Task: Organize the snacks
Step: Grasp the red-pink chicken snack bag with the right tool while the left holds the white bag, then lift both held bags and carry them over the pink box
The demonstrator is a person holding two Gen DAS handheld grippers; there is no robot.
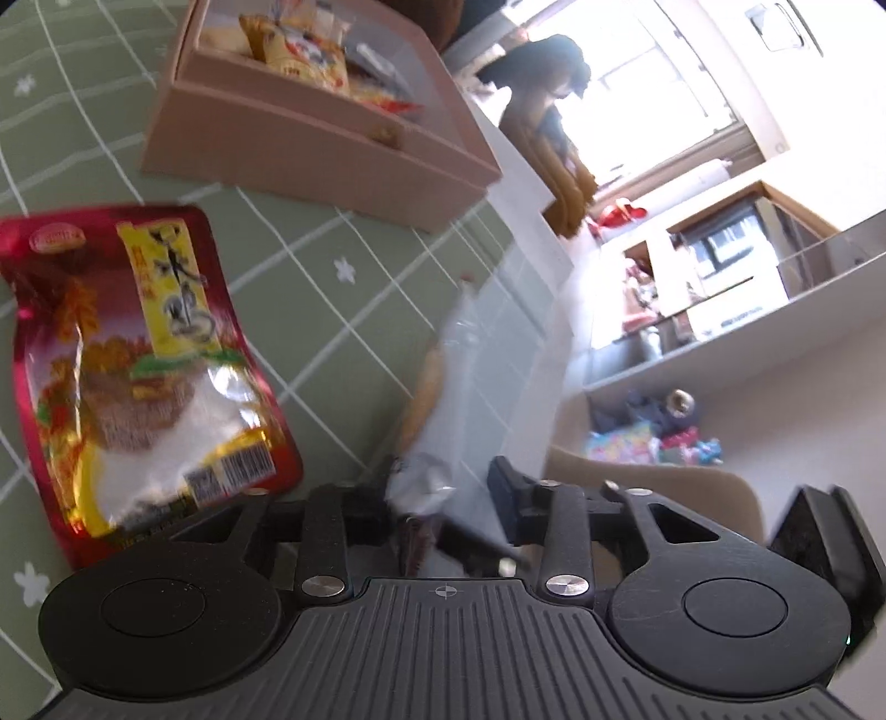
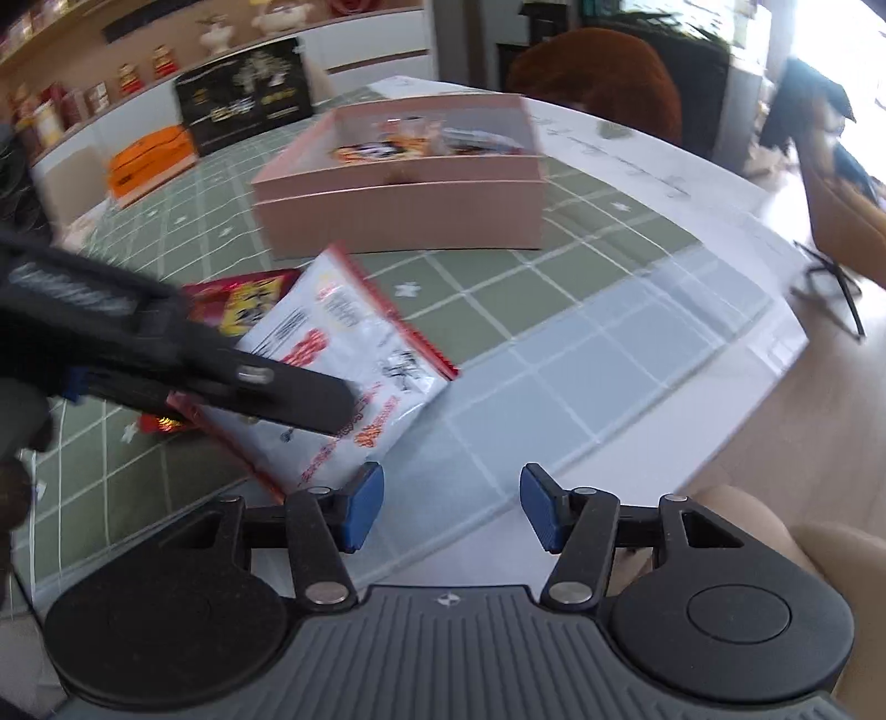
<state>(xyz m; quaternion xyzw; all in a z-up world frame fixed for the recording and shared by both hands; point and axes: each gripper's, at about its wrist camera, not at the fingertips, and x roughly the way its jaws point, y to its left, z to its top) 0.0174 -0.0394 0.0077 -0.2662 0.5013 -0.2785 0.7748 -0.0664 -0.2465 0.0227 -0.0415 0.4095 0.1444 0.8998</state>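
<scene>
- Jaws on your left gripper (image 2: pixel 332 407) are pinched on the white snack packet (image 2: pixel 343 360); in the right wrist view one black finger lies across the packet's face, and in the left wrist view the packet's crinkled edge sits between the fingers.
- Your right gripper (image 2: pixel 451 512) has its jaws partly apart, with nothing between the blue pads (image 2: pixel 362 512); they hover over the bare near part of the table (image 2: pixel 637 354).
- That white packet, with its red serrated edge, is tilted, its lower corner just beside your right gripper's left pad. Whether it touches the table you cannot tell.
- A red snack packet (image 1: pixel 138 376) lies flat on the green checked tablecloth (image 1: pixel 332 288), partly behind the white one in the right wrist view.
- Farther back on the table stands the pink box (image 2: pixel 398 194), open at the top, with several snack packets inside, among them a yellow one (image 1: pixel 299 50).
- Beyond the table, a black box (image 2: pixel 243 94) and an orange box (image 2: pixel 149 160) stand beside a white shelf unit.
</scene>
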